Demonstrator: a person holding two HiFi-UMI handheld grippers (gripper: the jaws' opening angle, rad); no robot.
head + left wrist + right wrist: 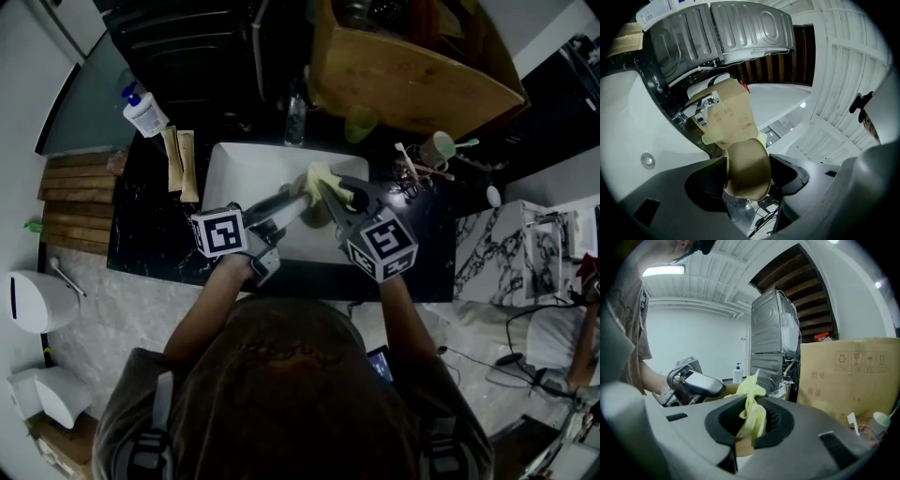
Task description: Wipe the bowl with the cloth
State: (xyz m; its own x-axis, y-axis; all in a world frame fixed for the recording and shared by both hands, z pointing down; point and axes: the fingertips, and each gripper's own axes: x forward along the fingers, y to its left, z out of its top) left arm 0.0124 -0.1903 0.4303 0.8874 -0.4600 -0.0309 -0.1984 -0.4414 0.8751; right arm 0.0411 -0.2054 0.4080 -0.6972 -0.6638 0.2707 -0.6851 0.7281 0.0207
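Note:
A tan bowl (747, 171) is held on edge over the white sink (234, 169), with my left gripper (747, 176) shut on its rim. My right gripper (752, 416) is shut on a yellow cloth (752, 404), whose bunched folds stick out between the jaws. In the head view both grippers meet over the sink's middle: the left gripper (300, 201) reaches in from the left, the right gripper (330, 194) from the right. There the cloth (323, 180) lies against the bowl. The bowl's inside is mostly hidden from the head view.
A black counter (150, 234) surrounds the sink. A soap dispenser (143, 112) stands at the back left, a clear bottle (294, 117) and a green cup (360, 122) behind the sink. A cup of toothbrushes (436, 148) stands right. A cardboard box (412, 66) looms behind.

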